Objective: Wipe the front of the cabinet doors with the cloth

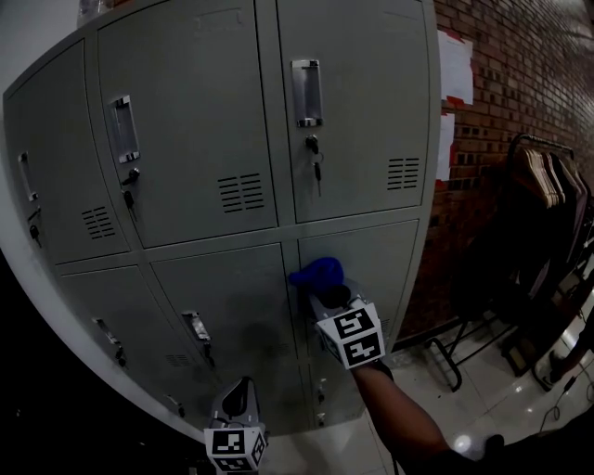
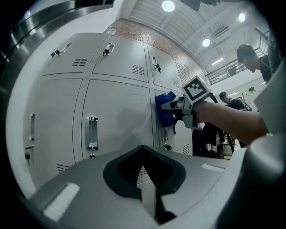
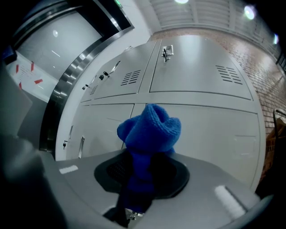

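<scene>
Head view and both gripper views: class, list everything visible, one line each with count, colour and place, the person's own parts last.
cabinet doors: at least six, grey, filling the middle
cloth: one, blue, in the right tool, at a lower door
brick wall: one, red-brown, right of the doors
paper sheets: two, white, beside the doors
clothes rack: one, dark, far right
ceiling lights: several, white, overhead
forearm: one, behind the right tool
right tool: one, grey, shut on the cloth
left tool: one, grey, low, jaws together, empty
</scene>
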Available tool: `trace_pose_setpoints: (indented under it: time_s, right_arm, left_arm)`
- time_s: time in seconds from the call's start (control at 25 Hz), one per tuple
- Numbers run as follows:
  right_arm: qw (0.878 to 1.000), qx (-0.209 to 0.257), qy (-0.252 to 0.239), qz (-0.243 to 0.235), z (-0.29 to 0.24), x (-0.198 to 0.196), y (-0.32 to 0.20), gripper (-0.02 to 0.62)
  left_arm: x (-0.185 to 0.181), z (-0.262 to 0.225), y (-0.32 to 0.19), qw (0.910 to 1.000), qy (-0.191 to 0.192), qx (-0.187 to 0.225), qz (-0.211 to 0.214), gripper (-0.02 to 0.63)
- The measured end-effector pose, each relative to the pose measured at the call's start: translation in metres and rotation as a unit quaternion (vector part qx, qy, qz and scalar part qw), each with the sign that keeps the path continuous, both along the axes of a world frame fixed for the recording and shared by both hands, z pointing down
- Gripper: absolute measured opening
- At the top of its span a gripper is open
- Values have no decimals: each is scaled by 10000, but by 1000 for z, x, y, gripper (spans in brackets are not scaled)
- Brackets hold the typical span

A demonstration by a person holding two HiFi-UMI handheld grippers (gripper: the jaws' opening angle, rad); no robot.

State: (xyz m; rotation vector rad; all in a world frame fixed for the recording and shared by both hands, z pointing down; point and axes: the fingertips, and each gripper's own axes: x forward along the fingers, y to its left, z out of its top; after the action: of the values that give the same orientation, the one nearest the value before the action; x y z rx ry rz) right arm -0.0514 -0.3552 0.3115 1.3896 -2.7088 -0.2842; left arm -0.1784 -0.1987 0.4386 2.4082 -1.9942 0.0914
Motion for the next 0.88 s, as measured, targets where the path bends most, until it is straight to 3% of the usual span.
trace_pose_setpoints:
  time_s: [0.16,0.4,0.64,0.88]
  right_arm:
    - [9996,-47,-167,206,3,34,-2,103]
    - [9943,-205,-275,1013,25,124,-17,104]
    - [9815,-275,-89,1894,45,207,-34,104]
    - [9764,-417,63,2120,53,225,-51,104]
  left_arm:
    - [0,-1,-1,10000,-9,19,-8,14]
    - [9,-1,-3,9999,-54,3,84,14]
    - [12,0,-4,9999,-104,-27,91,14]
    - [15,2,-7,9999,-123,-49,100,12]
